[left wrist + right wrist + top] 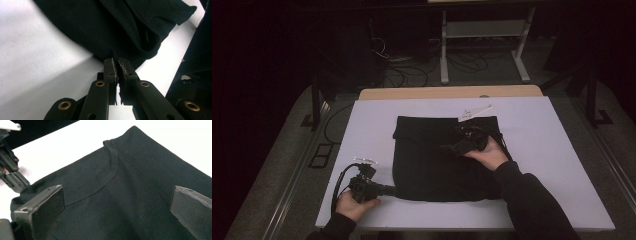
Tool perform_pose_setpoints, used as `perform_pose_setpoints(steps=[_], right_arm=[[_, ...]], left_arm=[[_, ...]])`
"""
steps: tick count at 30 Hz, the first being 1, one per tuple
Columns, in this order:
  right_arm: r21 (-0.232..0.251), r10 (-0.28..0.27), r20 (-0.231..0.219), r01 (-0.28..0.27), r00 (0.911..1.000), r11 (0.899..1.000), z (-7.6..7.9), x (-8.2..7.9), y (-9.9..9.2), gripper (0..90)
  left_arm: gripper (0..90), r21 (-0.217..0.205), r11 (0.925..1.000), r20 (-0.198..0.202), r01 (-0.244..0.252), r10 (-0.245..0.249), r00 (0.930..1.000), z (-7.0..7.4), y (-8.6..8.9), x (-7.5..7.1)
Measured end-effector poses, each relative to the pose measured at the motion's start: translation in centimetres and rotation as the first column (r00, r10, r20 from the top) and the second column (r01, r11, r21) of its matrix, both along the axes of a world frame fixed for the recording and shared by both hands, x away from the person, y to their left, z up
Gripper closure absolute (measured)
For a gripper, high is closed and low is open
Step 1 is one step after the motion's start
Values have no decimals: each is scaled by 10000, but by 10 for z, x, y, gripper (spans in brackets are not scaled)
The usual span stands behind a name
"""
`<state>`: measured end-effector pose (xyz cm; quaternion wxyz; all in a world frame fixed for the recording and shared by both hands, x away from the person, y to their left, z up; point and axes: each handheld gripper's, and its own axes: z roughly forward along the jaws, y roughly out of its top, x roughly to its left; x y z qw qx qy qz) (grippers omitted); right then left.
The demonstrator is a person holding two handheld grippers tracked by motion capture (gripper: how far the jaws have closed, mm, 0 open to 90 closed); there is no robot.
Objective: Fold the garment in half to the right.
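A black T-shirt (432, 165) lies folded flat on the white table top (552, 150). At its near left corner my left gripper (393, 190) lies low on the table, and the hem is pinched there. In the left gripper view the jaws (117, 61) are pressed together with black fabric (112, 27) caught between the pads. My right gripper (449, 148) hovers over the shirt's far right part, pointing left. In the right gripper view its jaws (117, 202) stand wide apart above the cloth (140, 182), near the collar seam (100, 181), with nothing gripped.
A white paper tag (474, 112) lies at the shirt's far edge. A wooden table edge (447, 92) runs behind the white top. Past it stand a metal shelf frame (484, 30) and floor cables (412, 75). The left gripper (11, 175) shows at the right gripper view's left.
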<state>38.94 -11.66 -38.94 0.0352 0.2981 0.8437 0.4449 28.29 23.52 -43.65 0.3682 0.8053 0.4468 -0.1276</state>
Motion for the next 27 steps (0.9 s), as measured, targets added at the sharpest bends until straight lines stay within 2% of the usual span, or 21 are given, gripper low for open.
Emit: perform_pose_setpoints(steps=[20, 23, 27], right_arm=[[-187, 137, 35, -136, 9999, 9997, 3, 29, 27, 0], [-227, 66, -74, -67, 10000, 9997, 4, 32, 30, 0], [-263, 92, 28, -91, 10000, 9996, 4, 38, 34, 0]], left_arm=[[838, -190, 9998, 271, 7, -2, 9996, 3, 3, -2], [838, -219, 9998, 293, 18, -11, 9996, 3, 3, -2], [837, -259, 9997, 258, -20, 26, 9997, 4, 3, -3]])
